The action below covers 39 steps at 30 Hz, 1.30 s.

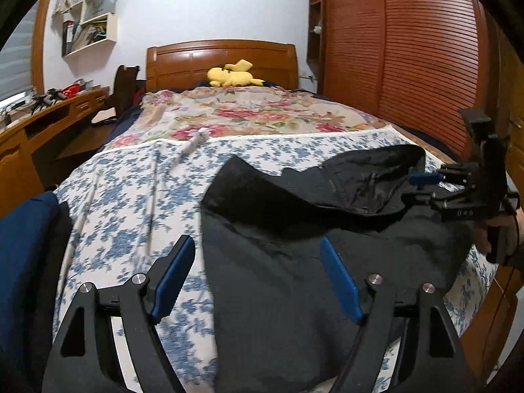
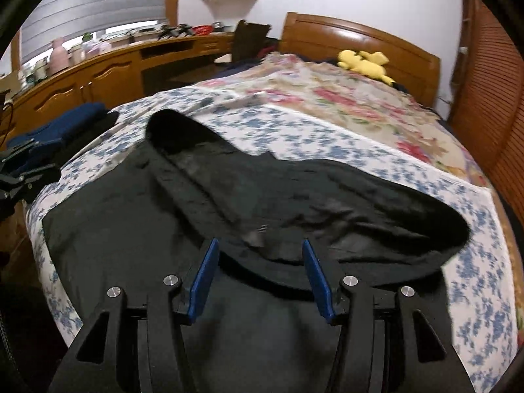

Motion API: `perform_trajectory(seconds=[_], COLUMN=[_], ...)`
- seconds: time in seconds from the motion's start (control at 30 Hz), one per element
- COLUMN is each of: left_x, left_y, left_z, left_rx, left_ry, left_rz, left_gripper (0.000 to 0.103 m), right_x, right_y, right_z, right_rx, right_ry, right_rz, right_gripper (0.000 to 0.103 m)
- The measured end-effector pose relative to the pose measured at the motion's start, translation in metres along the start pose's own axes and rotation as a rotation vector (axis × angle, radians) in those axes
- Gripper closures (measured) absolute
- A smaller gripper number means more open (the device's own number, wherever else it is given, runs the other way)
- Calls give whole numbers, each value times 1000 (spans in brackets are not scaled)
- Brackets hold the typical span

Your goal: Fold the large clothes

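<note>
A black garment (image 2: 229, 216) lies spread on the blue-flowered sheet (image 1: 124, 203) at the foot of the bed, its upper part folded back over itself. The left gripper (image 1: 257, 281) hangs over the garment's left edge, jaws wide apart, nothing between them. The right gripper (image 2: 260, 278) hangs over the fold, jaws apart and empty. A yellow plush toy (image 1: 234, 73) sits against the headboard (image 1: 183, 59).
</note>
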<state>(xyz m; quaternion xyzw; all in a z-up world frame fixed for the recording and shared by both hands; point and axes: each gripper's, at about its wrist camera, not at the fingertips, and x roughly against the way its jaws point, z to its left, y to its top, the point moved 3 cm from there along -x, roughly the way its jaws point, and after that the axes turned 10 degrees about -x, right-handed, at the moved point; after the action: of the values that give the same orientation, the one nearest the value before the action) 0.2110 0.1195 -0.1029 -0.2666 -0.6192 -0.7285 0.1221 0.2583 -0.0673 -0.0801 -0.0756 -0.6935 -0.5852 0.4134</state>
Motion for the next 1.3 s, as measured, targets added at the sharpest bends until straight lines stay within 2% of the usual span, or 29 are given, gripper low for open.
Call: perform_trajectory(seconds=[0.23,0.47,0.53,0.6,0.63,0.67,0.77,1.03,1.17,1.3], left_x=[10,19,21,21,21,21,19,16,12,9], left_y=[-8,-11,-12,-12,-12,-13,-14,-13,-13,-13], left_z=[29,46,48,51,51,51,51,47,45,42], left_rx=[42,75,81,87,89,88,84,80,70,65], left_ry=[51,75,75,74,75,75,83,70,77,70], left_rz=[-3,-20,-25,-27,-27,-26,-15,-15,2,9], left_gripper=[24,24,24,24,24,24,24,24,24,24], right_x=[-28,-71,-81,-86,-89,-92,-99,-127,-148,-171], right_y=[4,15,25,35,41,48,67,116,116,110], right_z=[18,11,10,9,8,8,6,7,11,8], right_rx=[42,105,136,190,209,219,255,273,289,270], right_ry=[31,-52,-75,-138,-152,-146,-164,-205,-235,-263], right_rz=[65,182,192,164,152,150,131,51,21,41], right_gripper=[48,48,59,76,82,92,99,101,101,101])
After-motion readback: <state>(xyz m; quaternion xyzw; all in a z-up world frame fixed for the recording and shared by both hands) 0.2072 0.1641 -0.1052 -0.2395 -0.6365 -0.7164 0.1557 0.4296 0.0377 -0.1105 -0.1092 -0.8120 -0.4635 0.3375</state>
